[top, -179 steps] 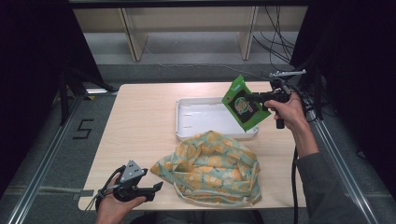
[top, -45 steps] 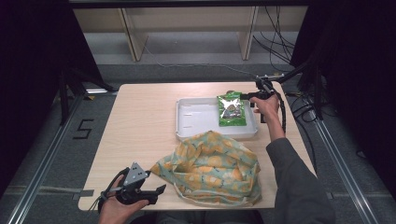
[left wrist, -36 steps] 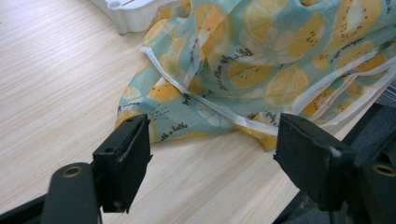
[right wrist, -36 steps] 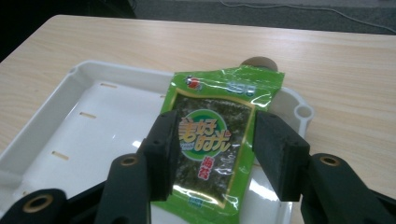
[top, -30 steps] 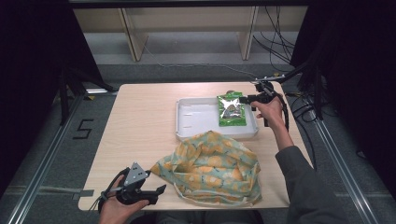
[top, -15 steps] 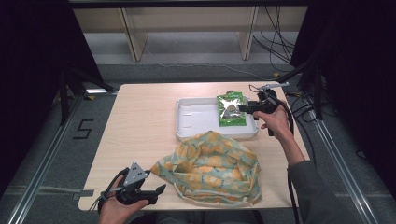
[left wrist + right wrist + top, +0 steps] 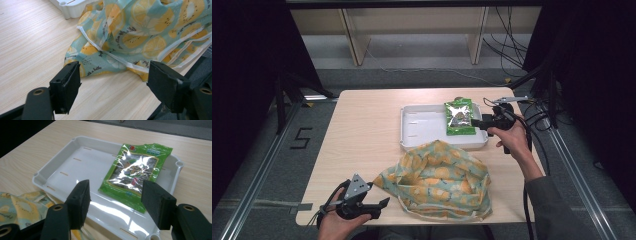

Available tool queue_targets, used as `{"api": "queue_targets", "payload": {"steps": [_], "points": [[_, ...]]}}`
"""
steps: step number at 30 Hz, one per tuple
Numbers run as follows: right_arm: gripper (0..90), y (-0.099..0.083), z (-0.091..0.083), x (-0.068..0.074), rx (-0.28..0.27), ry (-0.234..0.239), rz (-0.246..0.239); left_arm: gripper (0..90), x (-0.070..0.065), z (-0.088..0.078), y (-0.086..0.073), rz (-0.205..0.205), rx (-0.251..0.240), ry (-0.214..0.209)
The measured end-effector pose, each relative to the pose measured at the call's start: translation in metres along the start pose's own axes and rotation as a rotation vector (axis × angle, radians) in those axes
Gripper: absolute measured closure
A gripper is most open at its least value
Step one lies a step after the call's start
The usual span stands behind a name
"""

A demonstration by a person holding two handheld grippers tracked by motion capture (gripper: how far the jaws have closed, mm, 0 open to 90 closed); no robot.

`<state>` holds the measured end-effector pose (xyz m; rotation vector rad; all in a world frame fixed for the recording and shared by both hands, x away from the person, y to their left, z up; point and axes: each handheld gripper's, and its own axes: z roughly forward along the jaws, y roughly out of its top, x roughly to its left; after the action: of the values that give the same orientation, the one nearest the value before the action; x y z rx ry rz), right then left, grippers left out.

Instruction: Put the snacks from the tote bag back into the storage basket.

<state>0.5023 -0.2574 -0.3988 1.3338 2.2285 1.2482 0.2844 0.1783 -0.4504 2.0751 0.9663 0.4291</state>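
— Toward the far right corner of the table (image 7: 362, 130), what lies in the white tray (image 7: 422, 127)?
— A green snack packet (image 7: 459, 116), flat at the tray's right end. The right gripper (image 7: 113, 195) sits just off it; its jaws have just been opening and grip nothing.
— And nearer?
— A lemon-print cloth bag (image 7: 437, 180) is slumped by the near edge. The left gripper (image 7: 113, 86) rests at the near left corner, jaws wide and empty.
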Motion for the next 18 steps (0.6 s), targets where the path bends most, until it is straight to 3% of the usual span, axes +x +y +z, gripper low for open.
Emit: {"api": "queue_targets", "payload": {"steps": [1,2,5,8,14,15,18], "points": [[40.9,0.0,0.0,0.0,0.0,0.0,0.0,25.9,0.0,0.0,0.0,-0.003,0.0,0.0],[39.9,-0.001,-0.002,0.0,0.001,0.003,-0.019,25.9,0.002,-0.002,0.0,0.023,0.023,-0.002],[38.7,-0.004,-0.005,0.004,-0.017,-0.001,-0.005,25.9,0.002,-0.002,0.001,0.029,0.027,-0.003],[38.2,-0.007,-0.007,0.007,-0.013,-0.008,-0.017,25.9,0.001,-0.001,0.0,-0.006,0.011,0.002],[37.2,-0.017,-0.013,0.014,0.013,0.001,-0.012,25.8,0.0,-0.001,0.0,-0.008,0.008,0.004],[37.1,-0.017,-0.014,0.012,0.001,-0.013,-0.049,25.8,0.002,-0.002,0.0,0.01,0.022,-0.003],[36.8,-0.02,-0.017,0.013,0.003,-0.004,-0.037,25.8,0.003,-0.003,0.001,0.032,0.026,-0.002]]}}
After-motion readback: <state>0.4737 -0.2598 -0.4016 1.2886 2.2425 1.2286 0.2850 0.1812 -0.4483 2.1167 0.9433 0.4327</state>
